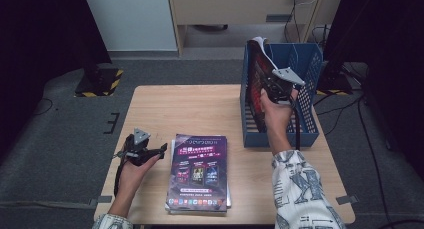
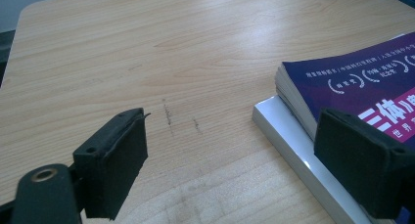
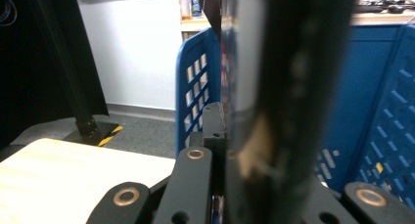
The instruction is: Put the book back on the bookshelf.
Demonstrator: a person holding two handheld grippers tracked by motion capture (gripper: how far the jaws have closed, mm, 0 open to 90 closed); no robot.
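A dark book with a red-and-black cover (image 1: 260,84) stands upright in the left part of the blue slotted file box (image 1: 306,64), seen edge-on as a dark spine (image 3: 288,87) in the right gripper view. My right gripper (image 1: 276,89) is shut on this book, holding it inside the box. A stack of purple-covered books (image 1: 199,171) lies flat on the wooden table (image 1: 190,109) near its front edge. My left gripper (image 1: 161,150) rests on the table just left of that stack, open, its pads (image 2: 120,160) apart with bare wood between and the stack's corner (image 2: 303,111) by the right pad.
The blue file box occupies the table's right back corner. A white book or board (image 2: 288,141) lies beneath the purple stack. Beyond the table there is grey carpet, a black stand with yellow-black tape (image 1: 97,81), cables and a light wooden cabinet (image 1: 240,9).
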